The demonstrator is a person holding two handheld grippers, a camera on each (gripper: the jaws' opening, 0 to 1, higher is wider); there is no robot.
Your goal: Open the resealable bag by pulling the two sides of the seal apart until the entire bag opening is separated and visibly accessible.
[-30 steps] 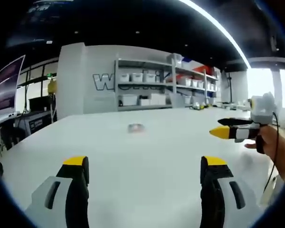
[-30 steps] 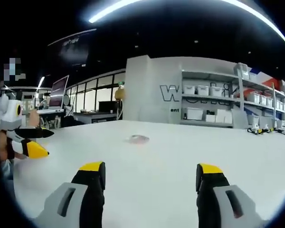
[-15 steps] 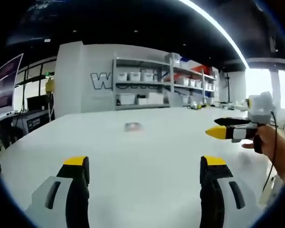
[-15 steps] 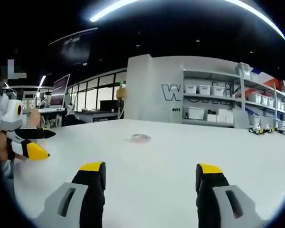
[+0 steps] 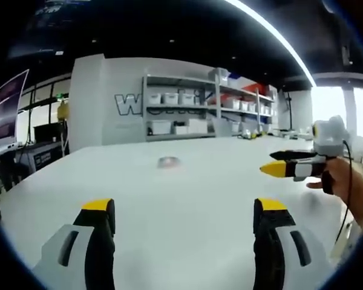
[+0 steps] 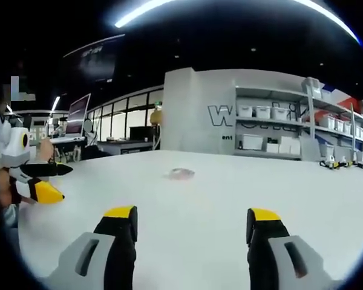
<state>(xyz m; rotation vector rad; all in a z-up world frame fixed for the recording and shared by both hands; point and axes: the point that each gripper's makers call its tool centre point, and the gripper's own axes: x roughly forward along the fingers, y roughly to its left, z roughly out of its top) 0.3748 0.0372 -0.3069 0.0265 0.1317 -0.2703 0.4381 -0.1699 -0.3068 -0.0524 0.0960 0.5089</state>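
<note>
A small clear resealable bag (image 5: pixel 169 162) lies flat on the white table (image 5: pixel 187 199), far ahead in the left gripper view; it appears again as the bag (image 6: pixel 181 174) in the right gripper view. My left gripper (image 5: pixel 181 211) is open, well short of the bag, nothing between its yellow-tipped jaws. My right gripper (image 6: pixel 189 216) is open too and just as far from the bag. The right gripper (image 5: pixel 278 163) enters the left gripper view from the right, held by a hand. The left gripper (image 6: pixel 45 181) enters the right gripper view at the left edge.
Shelves with white bins (image 5: pixel 193 112) stand against the far wall beyond the table. Desks with monitors (image 6: pixel 75 118) line the left side. The table's far right edge holds small items (image 6: pixel 330 163).
Both views have drifted slightly; the bag stays where it was on the table. Both grippers remain open and apart from it.
</note>
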